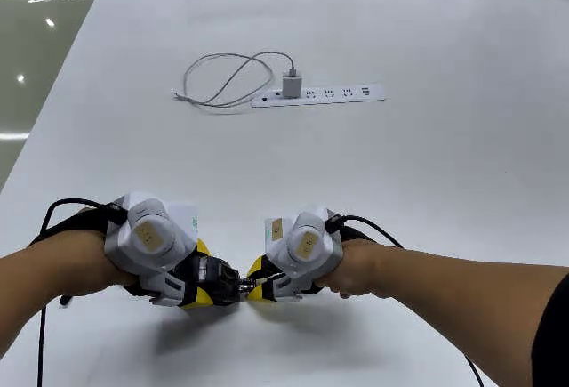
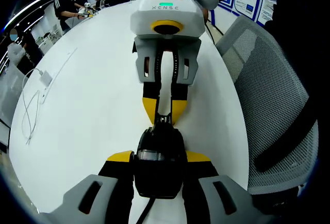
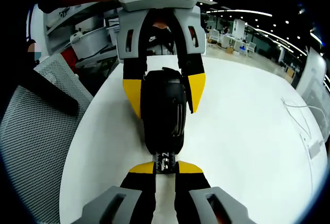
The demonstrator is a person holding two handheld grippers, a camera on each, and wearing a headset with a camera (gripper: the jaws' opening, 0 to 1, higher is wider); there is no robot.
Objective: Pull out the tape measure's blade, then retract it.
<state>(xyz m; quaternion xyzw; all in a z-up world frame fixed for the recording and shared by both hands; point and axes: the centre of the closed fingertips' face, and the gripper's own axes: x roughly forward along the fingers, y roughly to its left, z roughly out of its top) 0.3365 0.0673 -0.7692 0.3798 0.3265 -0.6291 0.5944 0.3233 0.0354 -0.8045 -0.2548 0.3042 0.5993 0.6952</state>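
Observation:
A black tape measure [image 1: 219, 277] lies low over the white table [image 1: 356, 182], close to its near edge. My left gripper [image 1: 201, 286] is shut on the case [image 2: 158, 163], its yellow-tipped jaws pressing on both sides [image 3: 164, 109]. My right gripper [image 1: 261, 287] faces it from the other side and is shut on the end of the blade [image 3: 165, 160]. Only a very short bit of marked blade shows between case and jaws [image 2: 164, 118]. The two grippers almost touch tip to tip.
A white power strip [image 1: 329, 94] with a charger [image 1: 292, 83] and a looped white cable [image 1: 222, 80] lies farther back on the table. A grey mesh chair [image 2: 268, 105] stands right behind the near edge. People stand at the far end [image 2: 69, 2].

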